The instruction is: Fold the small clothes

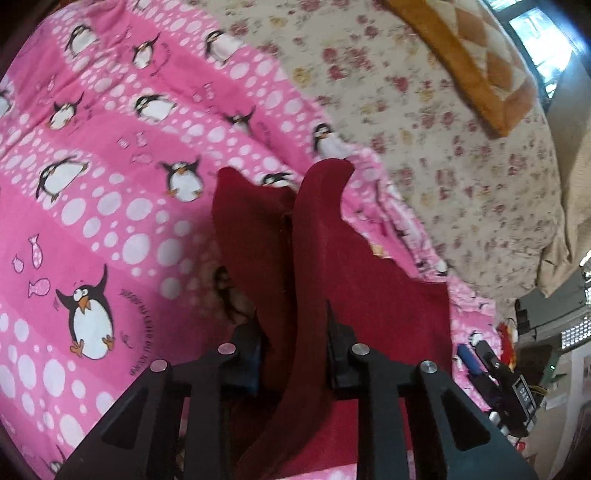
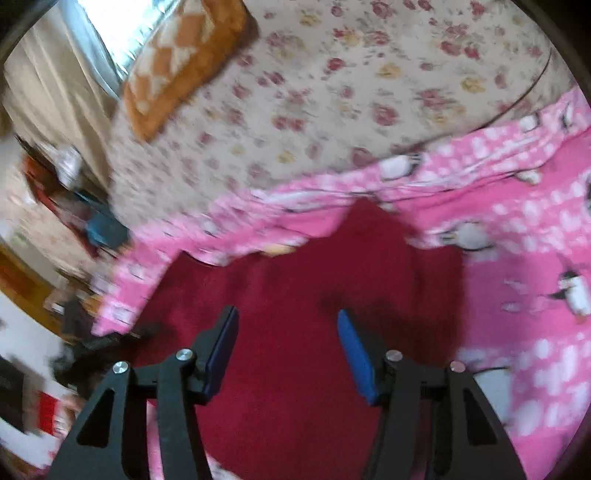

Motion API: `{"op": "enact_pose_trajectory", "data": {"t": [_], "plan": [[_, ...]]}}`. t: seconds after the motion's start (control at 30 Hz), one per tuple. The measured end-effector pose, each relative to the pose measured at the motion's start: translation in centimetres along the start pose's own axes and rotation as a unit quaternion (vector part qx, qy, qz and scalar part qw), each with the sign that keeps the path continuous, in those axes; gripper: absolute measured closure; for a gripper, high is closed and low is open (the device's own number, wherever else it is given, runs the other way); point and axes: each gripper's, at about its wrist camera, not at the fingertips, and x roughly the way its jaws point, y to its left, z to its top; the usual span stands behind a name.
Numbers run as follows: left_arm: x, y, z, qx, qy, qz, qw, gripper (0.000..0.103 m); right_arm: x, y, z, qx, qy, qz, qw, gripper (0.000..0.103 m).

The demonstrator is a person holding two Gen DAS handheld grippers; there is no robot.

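So my left tool (image 1: 293, 332) is clamped tight on a fold of the dark red garment (image 1: 376, 295), which bunches up between its fingers. My right tool (image 2: 286, 354) is spread wide, gripping nothing, just hovering over the flat part of that same cloth. The garment's lying on the pink penguin blanket (image 1: 110, 184) on the bed, with a floral sheet (image 2: 332, 92) past it.

A bed (image 1: 461, 155) carries a floral sheet (image 2: 332, 92) and a pink penguin blanket (image 1: 110, 166). An orange patterned pillow (image 1: 480, 66) lies near the bright window (image 1: 535, 29).
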Motion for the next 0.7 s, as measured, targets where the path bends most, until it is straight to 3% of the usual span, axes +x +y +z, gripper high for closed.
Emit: {"op": "enact_pose_trajectory", "data": {"t": [0.1,0.23,0.3,0.33,0.37,0.53,0.6,0.63,0.7], "plan": [[-0.5,-1.5,0.1,0.005,0.003,-0.008,0.9999,0.1,2.6,1.1,0.0,0.017,0.025,0.05,0.998,0.046],[-1.3,-3.0,0.1,0.0,0.016,-0.028,0.9995,0.1,7.8,2.0,-0.5,0.034,0.082,0.072,0.993,0.046],[-1.5,-3.8,0.2,-0.001,0.02,-0.033,0.9993,0.1,10.4,1.5,-1.4,0.045,0.116,0.059,0.99,0.051],[-1.6,-4.3,0.2,-0.001,0.023,-0.035,0.9991,0.1,10.8,1.7,-1.6,0.03,0.118,0.037,0.992,0.063],[-1.7,-4.6,0.2,0.0,0.025,-0.037,0.999,0.1,10.8,2.1,-1.6,0.017,0.124,0.021,0.992,0.065],[-1.9,-6.6,0.1,0.007,0.032,-0.043,0.9985,0.1,8.0,2.8,-2.0,0.014,0.113,0.055,0.992,0.065],[-1.9,-7.5,-0.1,0.01,0.033,-0.045,0.9984,0.1,9.1,2.8,-3.6,-0.004,0.142,0.027,0.989,0.067],[-1.8,-8.1,-0.2,0.012,0.035,-0.048,0.9982,0.1,9.1,2.8,-3.9,-0.025,0.135,0.016,0.99,0.073],[-1.8,-9.2,-0.4,0.018,0.038,-0.05,0.9979,0.1,8.7,3.7,-4.2,-0.057,0.128,0.006,0.99,0.073]]}}
